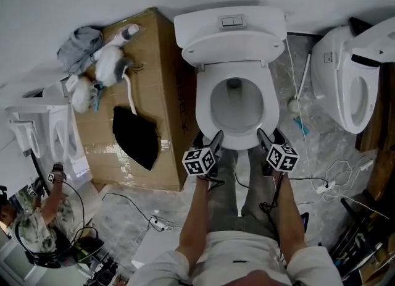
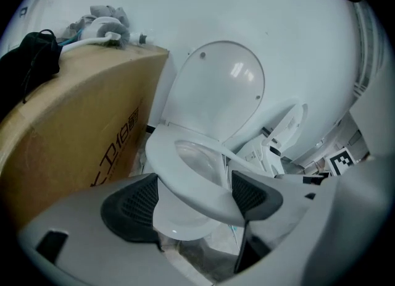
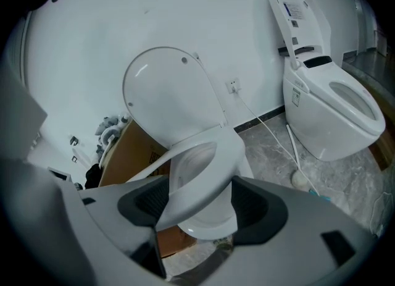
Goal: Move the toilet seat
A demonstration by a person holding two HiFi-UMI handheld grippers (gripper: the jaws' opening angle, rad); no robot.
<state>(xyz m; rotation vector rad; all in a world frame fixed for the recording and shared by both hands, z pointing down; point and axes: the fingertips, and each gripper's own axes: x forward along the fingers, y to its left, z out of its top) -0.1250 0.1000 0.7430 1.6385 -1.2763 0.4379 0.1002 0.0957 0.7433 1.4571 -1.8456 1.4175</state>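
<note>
Toilet seat (image 1: 203, 102): lying down over the toilet bowl (image 2: 179, 226). Its free front rim is sitting directly ahead of both grippers, and its hinge is at the bowl's far end.
Long axis: running front to back over the bowl, straight away from the person. Any swing would likely be pivoting at the far hinge.
Nearer arm: neither clearly. Both are crowding the bowl's front edge, one at each front corner.
Left gripper (image 2: 191, 201): jaws are standing wide apart at the bowl's front-left. The seat's front rim is showing in the gap between the pads (image 2: 133, 207). No clear squeeze, so I am reading it as not clamped and holding nothing.
Right gripper (image 3: 194, 201): also spread wide, at the bowl's front-right. The seat rim is crossing between its pads (image 3: 259, 207). Pressing contact is not showing, so nothing is looking gripped.
Seat gap: whether the rim is sitting flush on the bowl or lifting slightly, I cannot tell.
Lid (image 1: 231, 47): standing raised behind the bowl, against the tank (image 1: 231, 22).
Next move, judged: probably needing both jaws catching the front rim.
Cardboard box (image 1: 148, 50): standing just left of the bowl, with a black cloth (image 1: 136, 136) lying on it.
Second toilet (image 1: 352, 87): standing well right of the bowl.
</note>
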